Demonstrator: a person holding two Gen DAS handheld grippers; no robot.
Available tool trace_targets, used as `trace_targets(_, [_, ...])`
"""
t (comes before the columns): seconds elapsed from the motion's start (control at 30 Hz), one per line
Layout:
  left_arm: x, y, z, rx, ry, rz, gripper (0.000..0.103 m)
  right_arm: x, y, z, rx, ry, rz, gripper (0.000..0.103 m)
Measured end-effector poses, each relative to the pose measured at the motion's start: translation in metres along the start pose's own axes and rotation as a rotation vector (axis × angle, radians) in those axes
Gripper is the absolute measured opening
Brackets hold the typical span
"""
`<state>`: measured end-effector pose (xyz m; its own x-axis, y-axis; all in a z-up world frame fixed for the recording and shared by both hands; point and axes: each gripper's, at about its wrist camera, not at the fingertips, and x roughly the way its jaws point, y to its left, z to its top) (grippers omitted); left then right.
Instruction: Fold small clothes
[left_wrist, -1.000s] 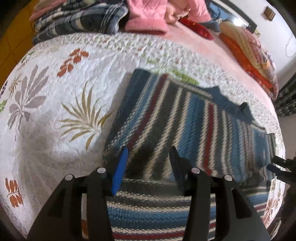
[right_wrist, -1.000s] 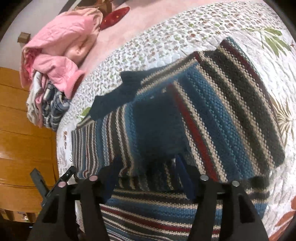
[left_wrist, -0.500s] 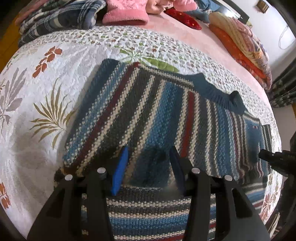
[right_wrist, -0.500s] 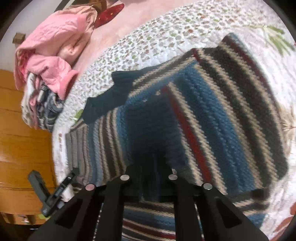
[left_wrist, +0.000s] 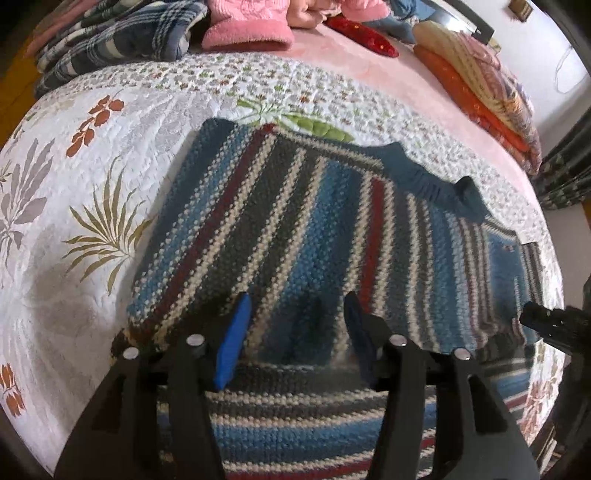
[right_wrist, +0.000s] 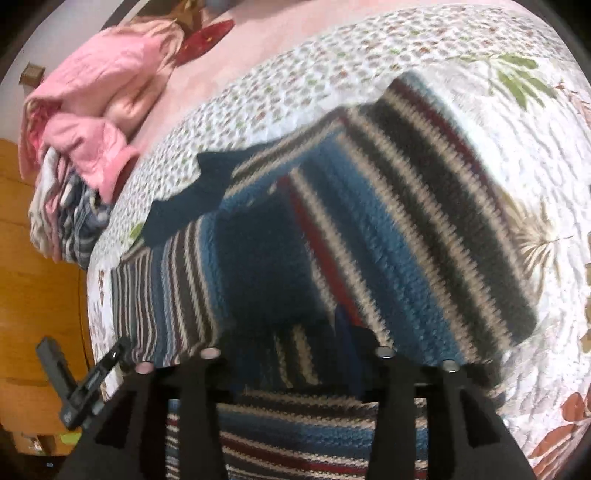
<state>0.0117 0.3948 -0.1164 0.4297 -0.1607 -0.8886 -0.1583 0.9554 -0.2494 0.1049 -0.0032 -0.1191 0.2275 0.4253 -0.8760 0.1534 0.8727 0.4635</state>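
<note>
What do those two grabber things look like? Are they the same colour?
Mostly, yes. Both are black plastic with two long fingers and small round silver bolts on top. The left gripper has a bright blue pad inside one finger and a darker blue pad inside the other. The right gripper looks black too; one dark blue pad shows, the rest is blurred. No cables, markings or sleeves show.

The sweater (left_wrist: 314, 236) is showing blue, charcoal, cream and dark red stripes with a solid navy collar. The quilt (left_wrist: 92, 192) is presenting white with olive, grey and rust leaf prints. Pink garments (right_wrist: 92, 110) are lying beside navy-and-white plaid cloth (left_wrist: 110, 40).
</note>
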Motion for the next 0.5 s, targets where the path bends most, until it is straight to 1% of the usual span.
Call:
trace_targets(0.03, [0.0, -0.001, 0.0, 0.005, 0.002, -0.002, 0.056, 0.003, -0.001, 0.003, 0.0, 0.013, 0.011, 0.05])
trace_targets(0.1, [0.002, -0.004, 0.0, 0.011, 0.009, -0.001, 0.056, 0.012, -0.003, 0.008, 0.016, 0.04, 0.014, 0.051])
trace_targets(0.17, [0.006, -0.005, 0.0, 0.01, 0.018, -0.004, 0.056, 0.023, -0.001, 0.011, 0.008, 0.061, 0.026, 0.05])
trace_targets(0.2, [0.008, -0.006, -0.001, 0.009, 0.02, -0.005, 0.058, 0.025, 0.002, 0.01, 0.0, 0.063, 0.027, 0.048])
trace_targets(0.27, [0.012, -0.007, -0.002, 0.016, 0.022, 0.005, 0.06, 0.028, 0.012, 0.01, -0.045, 0.06, 0.011, 0.038])
trace_targets(0.3, [0.013, -0.009, -0.003, 0.028, 0.02, 0.014, 0.06, 0.026, 0.016, 0.008, -0.067, 0.053, 0.005, 0.032])
trace_targets(0.33, [0.013, -0.01, -0.004, 0.036, 0.018, 0.018, 0.061, 0.024, 0.02, 0.007, -0.086, 0.053, 0.018, 0.012])
trace_targets(0.37, [0.013, -0.011, -0.005, 0.046, 0.016, 0.023, 0.061, 0.021, 0.022, 0.005, -0.088, 0.045, 0.029, 0.01])
trace_targets(0.4, [0.013, -0.012, -0.006, 0.055, 0.016, 0.029, 0.061, 0.017, 0.023, 0.003, -0.097, 0.036, 0.019, 0.01])
trace_targets(0.5, [0.014, -0.011, -0.007, 0.06, 0.022, 0.026, 0.061, 0.011, 0.02, -0.001, -0.128, 0.017, -0.065, 0.008])
